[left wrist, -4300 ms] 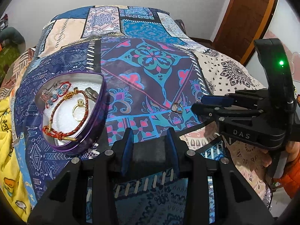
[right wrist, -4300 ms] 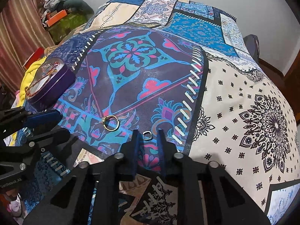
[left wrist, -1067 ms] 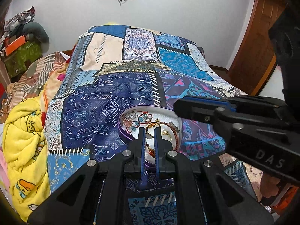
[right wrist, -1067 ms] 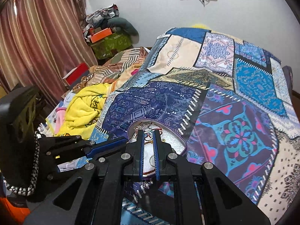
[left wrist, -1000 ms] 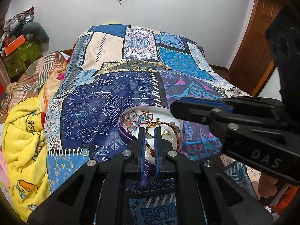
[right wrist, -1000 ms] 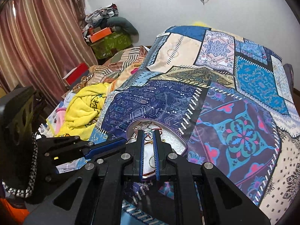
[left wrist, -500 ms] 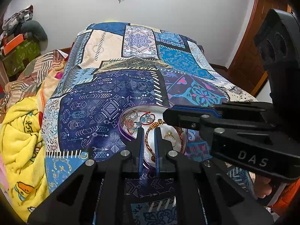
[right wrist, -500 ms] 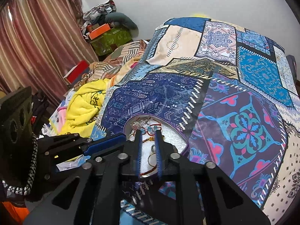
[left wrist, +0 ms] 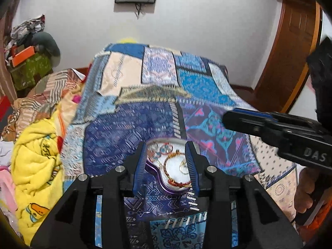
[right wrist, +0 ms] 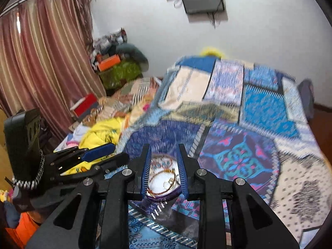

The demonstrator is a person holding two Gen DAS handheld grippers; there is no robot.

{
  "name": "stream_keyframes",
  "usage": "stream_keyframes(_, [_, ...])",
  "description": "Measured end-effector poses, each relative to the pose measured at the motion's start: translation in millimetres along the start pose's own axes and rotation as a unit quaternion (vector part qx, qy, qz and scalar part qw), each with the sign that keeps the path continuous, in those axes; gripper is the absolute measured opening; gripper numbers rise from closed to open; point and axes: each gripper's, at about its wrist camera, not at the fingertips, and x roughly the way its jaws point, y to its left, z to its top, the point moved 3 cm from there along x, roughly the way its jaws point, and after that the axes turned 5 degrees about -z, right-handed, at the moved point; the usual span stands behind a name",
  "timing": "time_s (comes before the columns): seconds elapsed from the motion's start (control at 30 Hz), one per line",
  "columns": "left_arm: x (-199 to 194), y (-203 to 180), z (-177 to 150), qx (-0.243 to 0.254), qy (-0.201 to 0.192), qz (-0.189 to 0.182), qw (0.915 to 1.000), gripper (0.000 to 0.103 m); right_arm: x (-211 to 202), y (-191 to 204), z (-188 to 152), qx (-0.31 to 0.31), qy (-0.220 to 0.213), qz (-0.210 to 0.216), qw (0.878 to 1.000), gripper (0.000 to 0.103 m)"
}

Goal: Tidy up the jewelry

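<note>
Left wrist view: left gripper [left wrist: 167, 166] has its jaws spread apart, the purple jewelry tin [left wrist: 164, 183] on the patchwork bedspread [left wrist: 128, 128] framed between them

Right wrist view: right gripper [right wrist: 164, 171] is likewise parted, empty, the tin [right wrist: 166, 196] just ahead between its fingers

You see a purple-rimmed tin [left wrist: 156, 172] with a white inside, a red-and-gold bracelet [left wrist: 173, 181] in it, on a blue, teal and pink patchwork bedspread [left wrist: 128, 124]; beside it, a yellow blanket [left wrist: 37, 161].
</note>
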Motion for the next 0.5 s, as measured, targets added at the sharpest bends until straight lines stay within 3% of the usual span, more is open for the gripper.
stream_keyframes(0.23, [-86, -16, 31, 0.009, -0.102, 0.012, 0.9947, 0.037, -86, 16, 26, -0.003, -0.117, -0.019, 0.993, 0.022])
stream_keyframes(0.5, [-191, -51, 43, 0.036, -0.231, 0.022, 0.9721, 0.045, -156, 43, 27, -0.012, -0.205, -0.04, 0.978, 0.022])
